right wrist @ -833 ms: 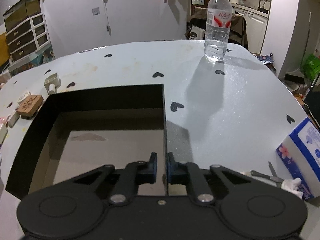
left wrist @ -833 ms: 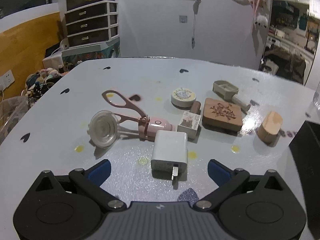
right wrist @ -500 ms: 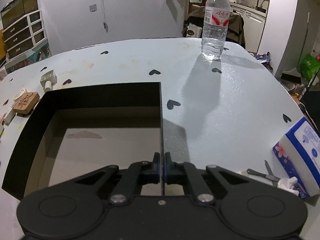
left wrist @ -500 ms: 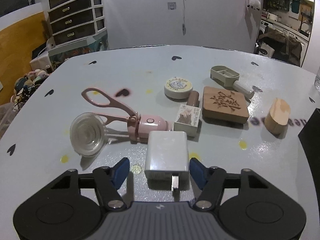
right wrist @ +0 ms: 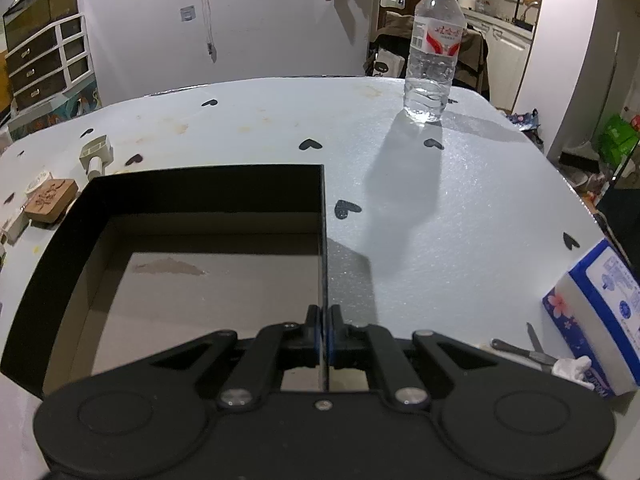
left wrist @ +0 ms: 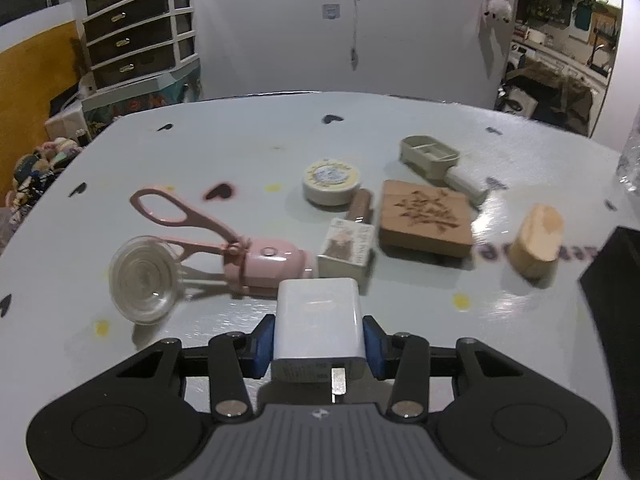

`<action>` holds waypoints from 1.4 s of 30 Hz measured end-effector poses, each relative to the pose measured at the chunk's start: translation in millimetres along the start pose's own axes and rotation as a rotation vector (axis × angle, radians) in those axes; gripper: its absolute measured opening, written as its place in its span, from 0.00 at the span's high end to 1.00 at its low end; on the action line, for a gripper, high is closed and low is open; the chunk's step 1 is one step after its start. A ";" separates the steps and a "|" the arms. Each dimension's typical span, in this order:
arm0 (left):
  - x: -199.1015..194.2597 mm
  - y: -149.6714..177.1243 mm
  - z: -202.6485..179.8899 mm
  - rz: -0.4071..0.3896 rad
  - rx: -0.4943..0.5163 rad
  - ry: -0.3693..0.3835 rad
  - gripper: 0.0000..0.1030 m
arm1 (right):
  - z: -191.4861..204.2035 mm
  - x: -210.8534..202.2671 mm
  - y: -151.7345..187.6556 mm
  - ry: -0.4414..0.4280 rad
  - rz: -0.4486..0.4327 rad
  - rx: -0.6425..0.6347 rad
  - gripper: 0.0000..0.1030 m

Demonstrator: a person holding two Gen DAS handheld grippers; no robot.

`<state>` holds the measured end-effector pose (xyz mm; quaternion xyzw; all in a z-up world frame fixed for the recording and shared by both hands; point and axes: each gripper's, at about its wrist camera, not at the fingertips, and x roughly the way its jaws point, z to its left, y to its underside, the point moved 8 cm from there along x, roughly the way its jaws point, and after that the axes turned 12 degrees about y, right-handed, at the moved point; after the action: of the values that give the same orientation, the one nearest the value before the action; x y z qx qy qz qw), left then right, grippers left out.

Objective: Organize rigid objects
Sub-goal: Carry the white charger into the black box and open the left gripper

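Closing in over the last moment, the left gripper (left wrist: 319, 346) has brought its blue pads (left wrist: 264, 344) from well clear of the white charger (left wrist: 319, 330) to pressing on both of its sides; the charger now sits clamped between them, prongs toward the camera. Right gripper (right wrist: 325, 334): earlier slightly apart astride the right wall of the black box (right wrist: 322, 240), now pinched tight on that thin wall.

Items on the pale table (left wrist: 248, 152), left wrist view:
- clear round dish (left wrist: 144, 280), tilted on its edge, left of the charger, touching the handles of the pink eyelash curler (left wrist: 224, 236).
- small printed box (left wrist: 347, 251), just beyond the charger, beside the curler's pink body.
- brown tube (left wrist: 360, 207), behind the small box.
- round cream tin (left wrist: 331, 181), beside the tube.
- carved wooden block (left wrist: 424, 217), right of the small box.
- beige scoop-shaped piece with white handle (left wrist: 434, 158), behind the block.
- pale wooden chunk (left wrist: 536, 240), well right of the block, near the box's dark corner.

Items in the right wrist view:
- black box, open-topped, nothing visible inside.
- water bottle (right wrist: 432, 48), upright at the far edge.
- tissue pack (right wrist: 596, 312), at the right edge.
- small metal tool (right wrist: 524, 354), just beside the pack.
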<state>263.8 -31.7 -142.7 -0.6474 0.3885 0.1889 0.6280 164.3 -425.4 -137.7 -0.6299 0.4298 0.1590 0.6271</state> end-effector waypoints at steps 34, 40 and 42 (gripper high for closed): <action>58.8 -15.5 -303.1 0.241 -0.002 0.560 0.56 | 21.5 -8.3 -6.3 -0.080 -0.046 0.001 0.96; 77.0 -14.2 -302.1 0.230 -0.070 0.542 0.55 | 28.6 -9.8 -6.8 -0.110 -0.045 -0.014 0.96; 79.1 -14.6 -299.8 0.231 -0.080 0.544 0.56 | 28.6 -9.6 -6.4 -0.112 -0.045 -0.012 0.96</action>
<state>251.2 -341.8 -149.0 -0.6498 0.6059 0.0937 0.4492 173.3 -396.6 -131.0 -0.6333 0.3788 0.1826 0.6497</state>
